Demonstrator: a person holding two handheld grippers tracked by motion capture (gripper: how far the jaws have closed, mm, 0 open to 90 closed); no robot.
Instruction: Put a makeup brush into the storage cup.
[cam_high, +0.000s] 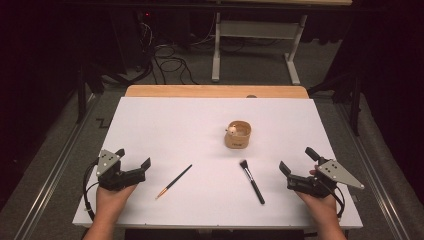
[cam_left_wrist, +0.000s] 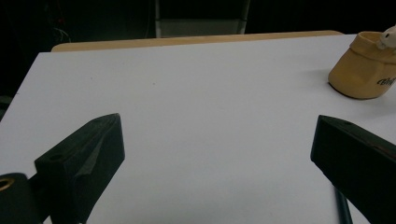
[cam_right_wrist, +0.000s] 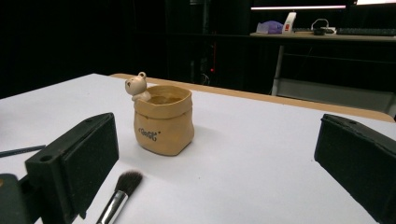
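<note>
A tan sack-shaped cup with a small bear figure on its rim stands upright near the middle of the white table; it also shows in the right gripper view as the cup and at the right edge of the left gripper view as the cup. A black-handled makeup brush lies in front of the cup, its bristles close to my right gripper. A thin brush lies left of centre. My left gripper and right gripper rest open and hold nothing.
A wooden strip runs along the table's far edge. Beyond it stand a white frame and cables on the floor. Dark surroundings flank both sides.
</note>
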